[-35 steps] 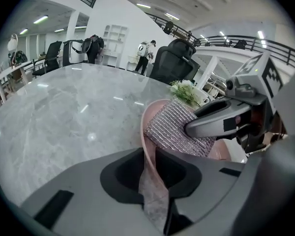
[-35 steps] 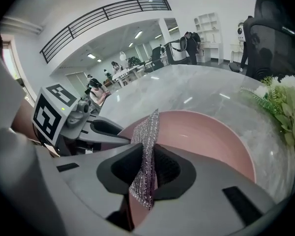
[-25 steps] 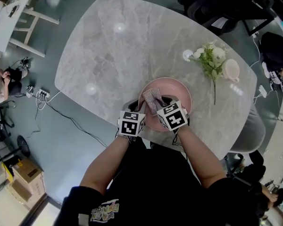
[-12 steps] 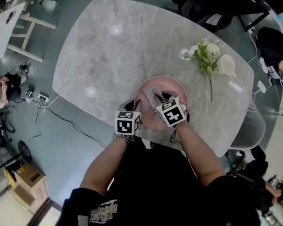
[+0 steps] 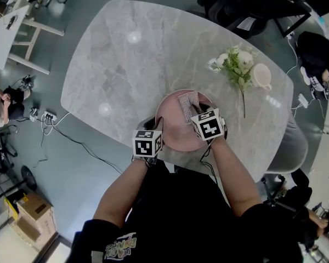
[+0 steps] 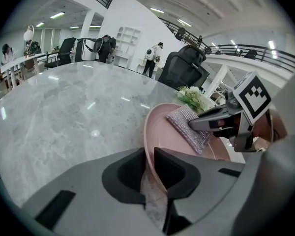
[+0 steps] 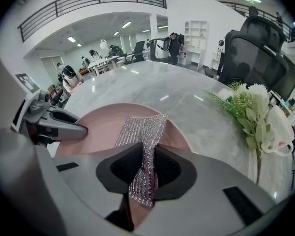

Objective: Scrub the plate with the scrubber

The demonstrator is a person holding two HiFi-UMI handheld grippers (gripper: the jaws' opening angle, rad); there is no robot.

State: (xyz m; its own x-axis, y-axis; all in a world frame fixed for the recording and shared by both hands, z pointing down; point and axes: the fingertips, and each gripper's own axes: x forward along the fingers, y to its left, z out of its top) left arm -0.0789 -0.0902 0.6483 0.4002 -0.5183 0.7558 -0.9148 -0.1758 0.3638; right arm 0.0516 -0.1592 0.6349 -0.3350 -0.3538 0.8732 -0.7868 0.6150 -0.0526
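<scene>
A pink plate [image 5: 172,126] rests near the front edge of the marble table [image 5: 131,64]. My left gripper [image 6: 148,168] is shut on the plate's near rim [image 6: 152,146], at the plate's left side in the head view [image 5: 155,126]. A silvery mesh scrubber [image 7: 141,132] is pinched in my right gripper [image 7: 146,168], which is shut on it. The scrubber [image 5: 187,106] lies flat on the plate's far right part, with the right gripper [image 5: 199,113] just behind it. In the left gripper view the scrubber [image 6: 189,127] lies on the plate's inner face beneath the right gripper's fingers [image 6: 211,122].
A bunch of white flowers with green leaves [image 5: 236,64] and a white cup [image 5: 260,76] lie at the table's right, close beyond the plate. Black office chairs [image 5: 247,4] stand behind the table. A cable [image 5: 71,133] trails on the floor at left.
The right gripper has carried the scrubber to the right and slightly farther across the plate. The left gripper has kept its hold on the rim.
</scene>
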